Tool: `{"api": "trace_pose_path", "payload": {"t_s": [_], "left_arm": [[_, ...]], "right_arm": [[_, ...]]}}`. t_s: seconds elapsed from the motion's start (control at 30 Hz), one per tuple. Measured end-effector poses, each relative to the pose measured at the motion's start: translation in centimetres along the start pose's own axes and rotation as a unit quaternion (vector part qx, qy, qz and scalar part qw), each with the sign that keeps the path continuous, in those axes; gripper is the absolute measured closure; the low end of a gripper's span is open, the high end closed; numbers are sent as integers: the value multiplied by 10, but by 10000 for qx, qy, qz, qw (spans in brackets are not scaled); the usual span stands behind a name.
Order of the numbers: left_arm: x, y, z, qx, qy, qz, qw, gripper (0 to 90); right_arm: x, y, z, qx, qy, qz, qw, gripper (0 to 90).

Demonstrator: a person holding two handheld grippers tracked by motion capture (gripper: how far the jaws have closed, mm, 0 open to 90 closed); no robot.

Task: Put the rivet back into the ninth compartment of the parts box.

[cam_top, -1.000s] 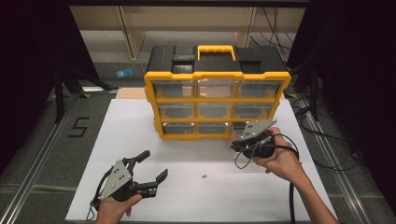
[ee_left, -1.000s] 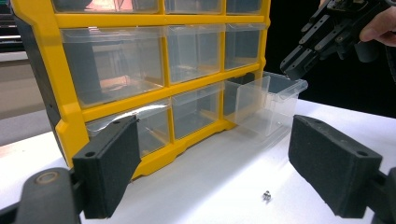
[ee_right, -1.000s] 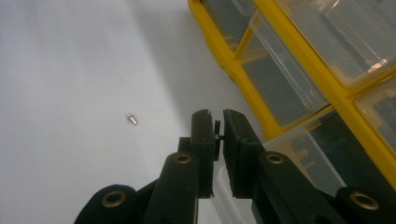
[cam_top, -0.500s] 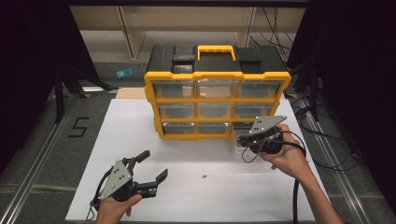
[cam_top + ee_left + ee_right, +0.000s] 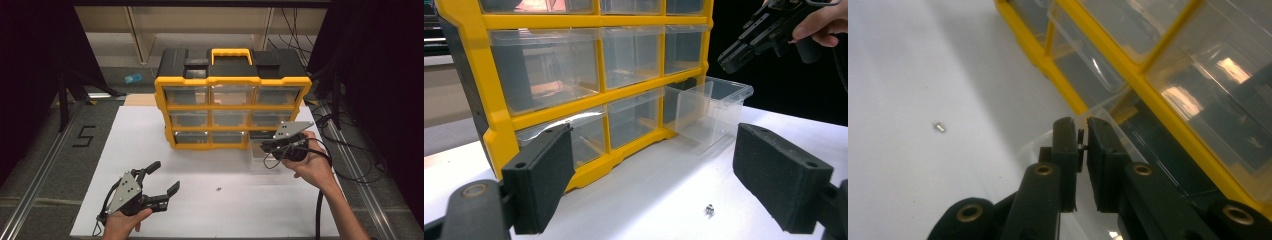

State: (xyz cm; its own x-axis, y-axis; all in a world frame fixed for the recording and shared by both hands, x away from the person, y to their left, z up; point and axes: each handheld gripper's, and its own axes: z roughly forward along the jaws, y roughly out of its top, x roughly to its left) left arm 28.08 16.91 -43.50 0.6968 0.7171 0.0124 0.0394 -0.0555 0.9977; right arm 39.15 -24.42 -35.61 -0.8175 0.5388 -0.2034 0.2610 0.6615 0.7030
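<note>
We see the right tongs [image 5: 267,146] nearly closed, pinching the rim of a clear drawer [image 5: 709,112] pulled partway from the bottom right slot of the yellow organizer [image 5: 232,107]. The left tongs [image 5: 161,179] gape wide, holding nothing, above the white tabletop [image 5: 150,135]. A black "5" [image 5: 84,136] marks the floor.

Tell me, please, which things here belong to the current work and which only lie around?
In the job: yellow drawer cabinet, pulled-out clear drawer, right gripper, small metal part on the table.
Lying about: blue object on the floor, number five mark.
</note>
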Motion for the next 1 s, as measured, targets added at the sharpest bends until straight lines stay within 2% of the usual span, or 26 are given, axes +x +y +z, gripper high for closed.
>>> {"api": "trace_pose_path", "payload": {"t_s": [0.33,0.53,0.77,0.8,0.83,0.87,0.9,0.97,1.0], "left_arm": [[0,0,0,5,-4,6,10000,166],[0,0,0,6,-7,8,10000,165],[0,0,0,11,-7,6,10000,165],[0,0,1,11,-10,11,10000,165],[0,0,1,10,-15,19,10000,165],[0,0,1,7,-16,17,10000,165],[0,0,0,7,-17,13,10000,165],[0,0,0,7,-8,29,10000,165],[0,0,0,10,-5,7,10000,166]], "right_arm": [[-12,-11,3,47,-183,229,9996,831],[-14,-15,7,97,-165,312,9993,830],[-18,-24,16,298,-167,383,9987,820],[-19,-25,18,309,-144,335,9989,804],[-16,-26,20,361,-187,450,9982,774],[-17,-26,21,329,-230,378,9985,739],[-17,-24,20,411,-223,414,9980,706],[-14,-22,19,265,-302,473,9981,618],[-14,-20,17,287,-268,443,9982,578]]}}
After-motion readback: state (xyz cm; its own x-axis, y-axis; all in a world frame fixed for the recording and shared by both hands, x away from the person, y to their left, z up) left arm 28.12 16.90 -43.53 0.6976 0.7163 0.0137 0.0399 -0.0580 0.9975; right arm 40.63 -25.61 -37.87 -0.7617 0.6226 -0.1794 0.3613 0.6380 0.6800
